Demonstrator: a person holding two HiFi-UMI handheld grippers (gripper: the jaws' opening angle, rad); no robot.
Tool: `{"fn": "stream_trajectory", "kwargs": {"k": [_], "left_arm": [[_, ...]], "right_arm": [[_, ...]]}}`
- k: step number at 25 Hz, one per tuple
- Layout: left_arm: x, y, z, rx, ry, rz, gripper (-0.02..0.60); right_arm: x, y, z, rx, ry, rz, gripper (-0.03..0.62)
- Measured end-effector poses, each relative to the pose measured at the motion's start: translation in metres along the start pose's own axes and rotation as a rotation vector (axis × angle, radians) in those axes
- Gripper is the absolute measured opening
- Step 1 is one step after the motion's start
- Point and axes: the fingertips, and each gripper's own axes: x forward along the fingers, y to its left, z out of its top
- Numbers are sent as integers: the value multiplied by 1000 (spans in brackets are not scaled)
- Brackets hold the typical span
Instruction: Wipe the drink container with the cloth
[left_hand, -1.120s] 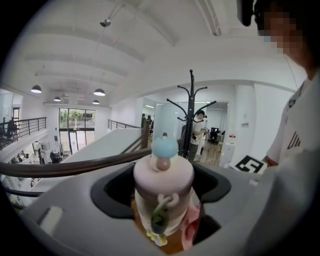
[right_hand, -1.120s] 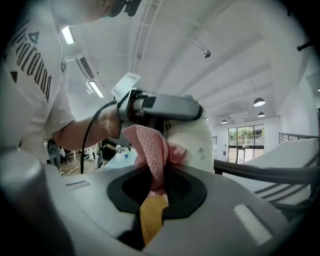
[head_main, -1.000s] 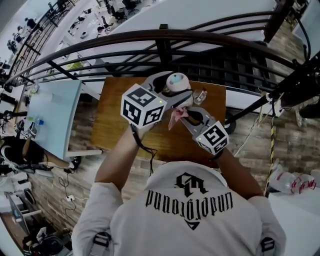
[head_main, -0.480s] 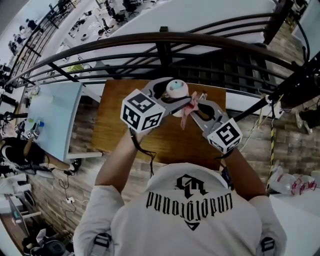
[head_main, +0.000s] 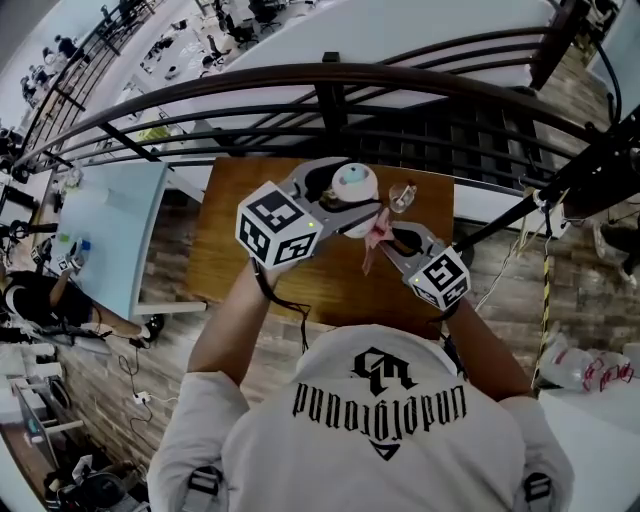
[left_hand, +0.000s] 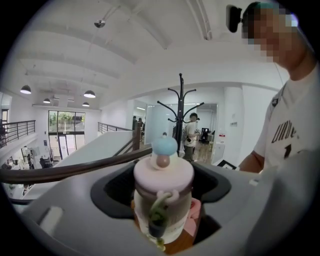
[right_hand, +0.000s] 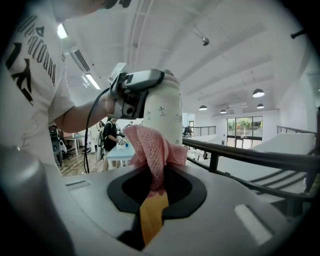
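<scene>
Overhead plus two close, opposed jaw-level views.
Looks steeply down from the head onto the tabletop (head_main: 230, 250); rides the left hand-held gripper (head_main: 345, 192) and right hand-held gripper (head_main: 392, 238), close along the jaws, facing each other; shares the drink container (head_main: 354, 183) and cloth (head_main: 378, 240) across all three.

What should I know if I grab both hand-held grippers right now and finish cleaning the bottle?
Left hand-held gripper: shut on the drink bottle, held over the wooden table.
Right hand-held gripper: shut on the pink cloth, which rests against the bottle's side.
Done: both things are gripped and brought together.
To do: rub the cloth around the bottle; how much is already wiped can't be told.
</scene>
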Motion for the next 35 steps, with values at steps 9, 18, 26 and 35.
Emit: {"fn": "stream_trajectory", "kwargs": {"k": [9, 18, 26, 35], "left_arm": [[1, -11, -23, 38, 27, -47, 387], [-7, -20, -28, 13, -23, -88, 387], [-22, -35, -19, 52, -69, -117, 387], [-29, -60, -20, 123, -43, -212, 387]], "right_arm": [[-12, -12, 59, -63, -93, 24, 48], [-17, -9, 91, -73, -147, 92, 48], [1, 4, 7, 31, -8, 140, 48], [-10, 6, 48, -10, -73, 157, 48]]}}
